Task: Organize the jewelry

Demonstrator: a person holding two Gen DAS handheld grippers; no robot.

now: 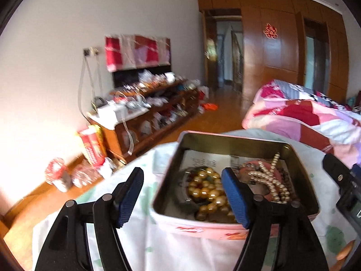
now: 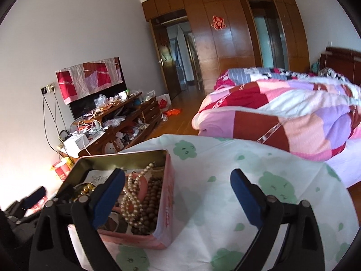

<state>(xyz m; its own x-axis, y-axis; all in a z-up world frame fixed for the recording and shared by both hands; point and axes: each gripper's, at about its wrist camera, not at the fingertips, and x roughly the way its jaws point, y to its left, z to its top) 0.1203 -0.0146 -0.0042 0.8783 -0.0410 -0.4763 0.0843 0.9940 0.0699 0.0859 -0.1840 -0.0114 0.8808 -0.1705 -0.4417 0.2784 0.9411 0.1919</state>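
An open pink tin box (image 1: pixel 204 231) (image 2: pixel 168 194) sits on a table with a white cloth printed with green shapes (image 2: pixel 225 180). Inside lie a gold bead strand (image 1: pixel 206 190), a pale pearl strand (image 1: pixel 274 178) (image 2: pixel 130 194), a brown bead strand (image 2: pixel 152 196) and some paper. My left gripper (image 1: pixel 185 197) is open above the box's near left corner, nothing between its blue pads. My right gripper (image 2: pixel 178 196) is open too, straddling the box's right wall, its left finger (image 2: pixel 108 199) over the contents, nothing gripped. The right gripper's body (image 1: pixel 345 185) shows at the left wrist view's right edge.
A bed with a pink, red and purple patchwork quilt (image 2: pixel 293 122) lies right of the table. A cluttered low wooden cabinet (image 2: pixel 126 122) stands along the left wall, with bags (image 1: pixel 92 144) on the wooden floor beside it. Wooden wardrobes and a doorway (image 2: pixel 178 54) are at the back.
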